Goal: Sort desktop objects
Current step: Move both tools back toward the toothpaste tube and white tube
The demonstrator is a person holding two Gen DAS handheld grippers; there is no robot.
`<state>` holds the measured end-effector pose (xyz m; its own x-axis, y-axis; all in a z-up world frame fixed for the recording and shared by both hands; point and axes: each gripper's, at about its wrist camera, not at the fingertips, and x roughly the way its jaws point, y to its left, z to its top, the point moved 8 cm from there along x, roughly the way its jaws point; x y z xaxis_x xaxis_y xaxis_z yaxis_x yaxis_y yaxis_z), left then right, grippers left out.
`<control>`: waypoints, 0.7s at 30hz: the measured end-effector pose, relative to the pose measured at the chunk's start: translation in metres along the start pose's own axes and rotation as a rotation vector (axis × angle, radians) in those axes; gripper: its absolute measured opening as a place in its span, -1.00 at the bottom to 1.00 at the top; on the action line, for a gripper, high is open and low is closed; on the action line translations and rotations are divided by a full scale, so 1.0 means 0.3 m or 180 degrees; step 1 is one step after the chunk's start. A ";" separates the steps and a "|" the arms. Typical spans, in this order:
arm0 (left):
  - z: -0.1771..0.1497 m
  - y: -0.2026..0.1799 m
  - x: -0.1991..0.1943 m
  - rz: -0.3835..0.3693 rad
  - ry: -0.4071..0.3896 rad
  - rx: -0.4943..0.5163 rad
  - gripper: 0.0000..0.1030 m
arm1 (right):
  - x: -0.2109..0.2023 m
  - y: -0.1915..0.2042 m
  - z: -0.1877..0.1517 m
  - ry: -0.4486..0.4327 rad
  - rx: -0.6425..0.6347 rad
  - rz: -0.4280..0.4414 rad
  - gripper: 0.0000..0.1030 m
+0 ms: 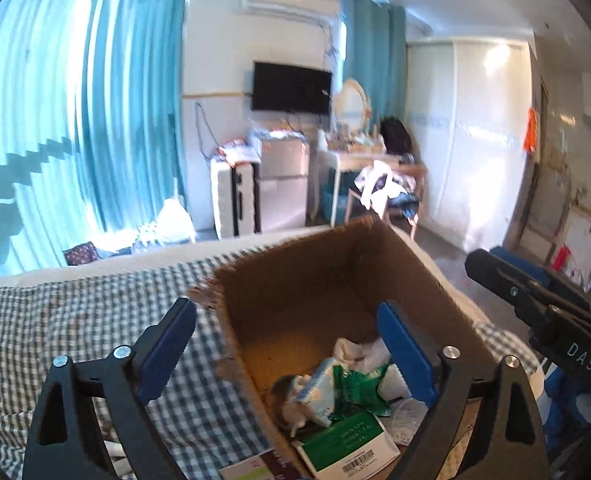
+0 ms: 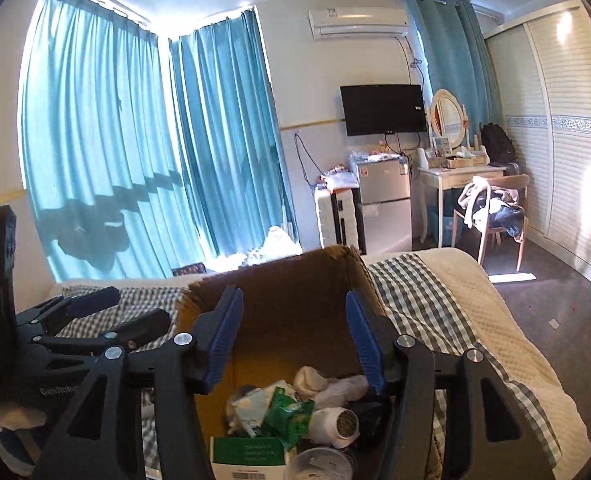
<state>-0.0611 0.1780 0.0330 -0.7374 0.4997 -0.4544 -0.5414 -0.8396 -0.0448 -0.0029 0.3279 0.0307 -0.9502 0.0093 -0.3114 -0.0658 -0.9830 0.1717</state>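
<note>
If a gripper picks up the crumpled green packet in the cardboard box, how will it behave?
The green packet looks creased and thin, so it is probably floppy and light. Its glossy film may slip or crush. It lies among other litter in the cardboard box, so neighbours could shift.

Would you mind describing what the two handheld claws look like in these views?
Both match: the left claw and right claw each have two black angular arms with triangular cut-outs, silver round bolt heads at the pivots, and blue fingers with a toothed inner edge. Seen from the side, each body is black with white lettering, only partly readable. No cables, hands or sleeves are visible.
</note>
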 end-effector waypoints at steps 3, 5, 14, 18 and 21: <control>0.033 0.072 -0.118 0.0091 -0.0246 -0.0139 1.00 | -0.026 0.050 0.027 -0.0084 -0.0009 0.0056 0.10; 0.061 0.128 -0.191 0.0202 -0.0379 -0.0161 1.00 | -0.037 0.078 0.036 -0.0097 -0.0041 0.0082 0.10; 0.117 0.344 -0.446 0.0836 -0.0725 -0.0166 1.00 | -0.087 0.245 0.075 -0.0166 -0.0189 0.0345 0.23; 0.110 0.446 -0.496 0.0978 -0.0710 -0.0244 1.00 | -0.085 0.338 0.074 -0.0146 -0.0282 0.0449 0.26; 0.097 0.512 -0.516 0.1086 -0.0684 -0.0255 1.00 | -0.076 0.404 0.068 -0.0131 -0.0353 0.0530 0.34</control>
<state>-0.0418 -0.0222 0.1223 -0.9414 0.2156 -0.2594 -0.2241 -0.9746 0.0033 0.0045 0.2124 0.0778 -0.9570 -0.1498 -0.2483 0.1250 -0.9857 0.1128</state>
